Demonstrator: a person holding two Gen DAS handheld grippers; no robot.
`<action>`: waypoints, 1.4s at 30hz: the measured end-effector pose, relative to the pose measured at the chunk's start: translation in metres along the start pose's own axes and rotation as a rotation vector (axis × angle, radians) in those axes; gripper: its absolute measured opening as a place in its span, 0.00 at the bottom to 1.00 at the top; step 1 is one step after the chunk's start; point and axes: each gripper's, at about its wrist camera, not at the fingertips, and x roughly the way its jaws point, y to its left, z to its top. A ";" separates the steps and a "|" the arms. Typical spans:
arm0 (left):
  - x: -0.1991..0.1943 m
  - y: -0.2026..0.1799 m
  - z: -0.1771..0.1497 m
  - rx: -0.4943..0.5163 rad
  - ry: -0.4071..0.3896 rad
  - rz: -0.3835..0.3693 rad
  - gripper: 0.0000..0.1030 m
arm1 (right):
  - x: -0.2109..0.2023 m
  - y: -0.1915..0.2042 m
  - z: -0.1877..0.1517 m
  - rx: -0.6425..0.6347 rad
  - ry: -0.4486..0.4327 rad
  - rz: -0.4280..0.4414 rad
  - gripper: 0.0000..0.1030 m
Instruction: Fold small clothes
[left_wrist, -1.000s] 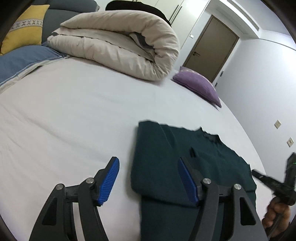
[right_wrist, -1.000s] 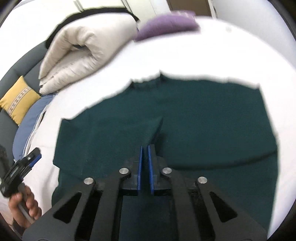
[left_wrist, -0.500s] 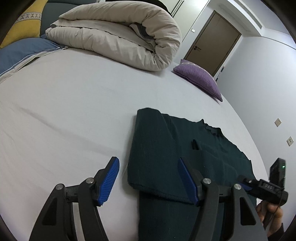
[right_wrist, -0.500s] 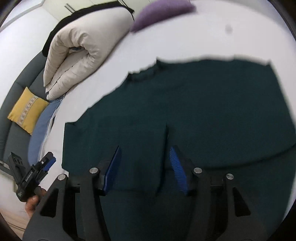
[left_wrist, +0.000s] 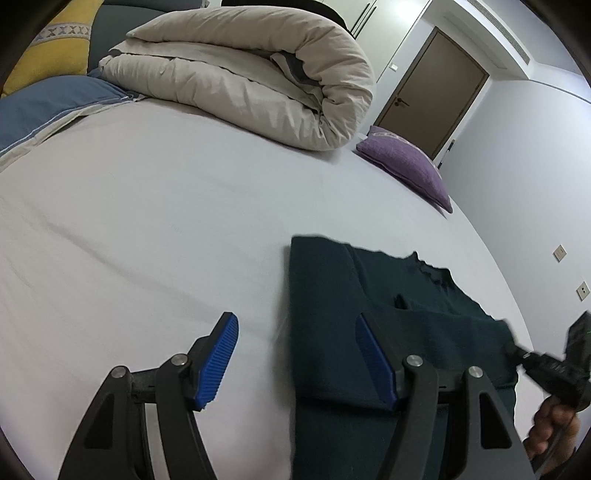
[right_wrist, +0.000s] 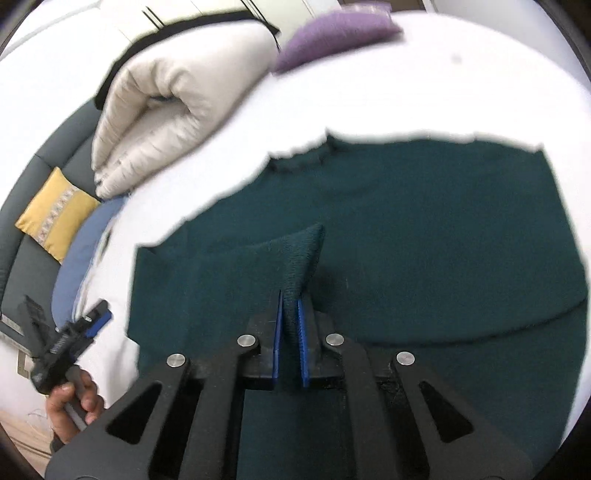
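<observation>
Your right gripper (right_wrist: 290, 314) has just been closing, and its blue pads (right_wrist: 277, 332) are now clenched on a raised pleat of the dark green sweater (right_wrist: 424, 236), which peaks just beyond the fingertips. The sweater lies flat on the white bed sheet (left_wrist: 147, 221), partly folded, with its neckline at the far edge and a folded layer across the middle; in the left wrist view it sits on the near right part of the bed (left_wrist: 332, 295).

Your left gripper (left_wrist: 295, 350) hangs released, jaws standing wide apart: the left pad (left_wrist: 218, 358) is over bare sheet and the right pad (left_wrist: 376, 362) over the sweater's left edge, with nothing gripped between them. In the right wrist view you can see that gripper (right_wrist: 70, 339) at the near left, held in your hand (right_wrist: 74, 406), beside the sweater's left edge.

At the far side of the bed lie a rolled beige duvet (left_wrist: 251, 74) and a purple cushion (left_wrist: 406, 166); a yellow cushion (right_wrist: 55, 214) and a blue pillow (left_wrist: 48, 103) sit at the far left
</observation>
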 end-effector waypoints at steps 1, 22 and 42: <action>0.002 0.000 0.003 0.005 -0.003 0.007 0.68 | -0.006 0.000 0.006 -0.006 -0.022 -0.001 0.06; 0.108 -0.018 0.032 0.086 0.162 0.104 0.54 | 0.034 -0.070 0.020 0.057 0.072 -0.091 0.06; 0.102 -0.039 0.033 0.326 0.069 0.182 0.10 | 0.037 -0.081 0.009 0.087 0.055 -0.094 0.06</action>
